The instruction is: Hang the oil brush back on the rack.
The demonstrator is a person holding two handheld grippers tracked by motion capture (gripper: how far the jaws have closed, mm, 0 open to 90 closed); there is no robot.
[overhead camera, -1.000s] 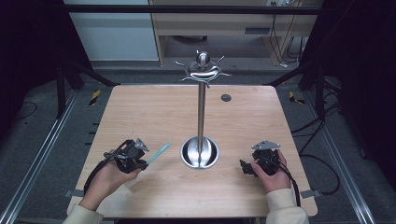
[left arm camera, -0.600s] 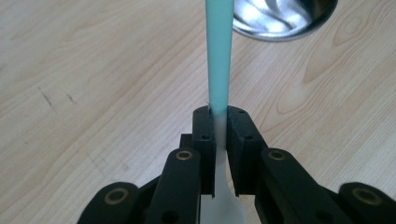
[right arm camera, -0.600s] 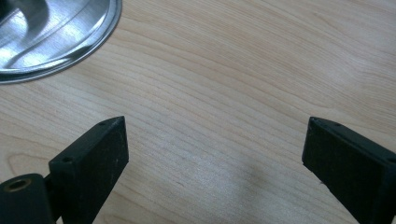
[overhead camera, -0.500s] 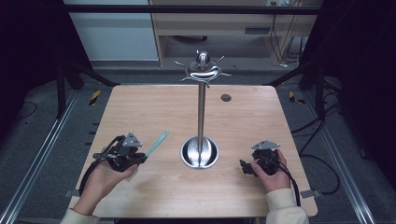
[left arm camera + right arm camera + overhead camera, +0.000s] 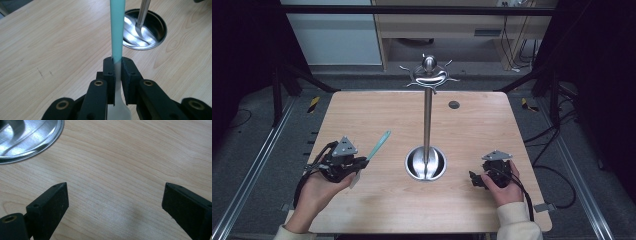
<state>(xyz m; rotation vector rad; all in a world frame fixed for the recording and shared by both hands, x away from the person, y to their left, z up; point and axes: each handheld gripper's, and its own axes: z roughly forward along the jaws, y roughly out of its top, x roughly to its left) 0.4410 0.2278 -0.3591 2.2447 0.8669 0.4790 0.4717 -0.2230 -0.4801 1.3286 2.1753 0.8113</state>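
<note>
Light wood table (image 5: 362,115) on grey floor (image 5: 257,150), flanked by 2 metal rails (image 5: 247,175). Behind: wooden desk (image 5: 452,27) and pale cabinet panel (image 5: 329,37). Dark surroundings at both sides; black cables (image 5: 557,135) trailing at right.

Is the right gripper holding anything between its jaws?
No: the right gripper has its jaws spread wide apart, with bare wooden table between them.

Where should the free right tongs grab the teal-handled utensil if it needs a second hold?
On the bare teal handle, ahead of the left tongs. They are shut on the utensil's pale lower end, so only the handle is free. It is long, thin and angled toward the metal stand, so the open right tongs likely do best coming from the stand side, closing across its narrow width.
</note>
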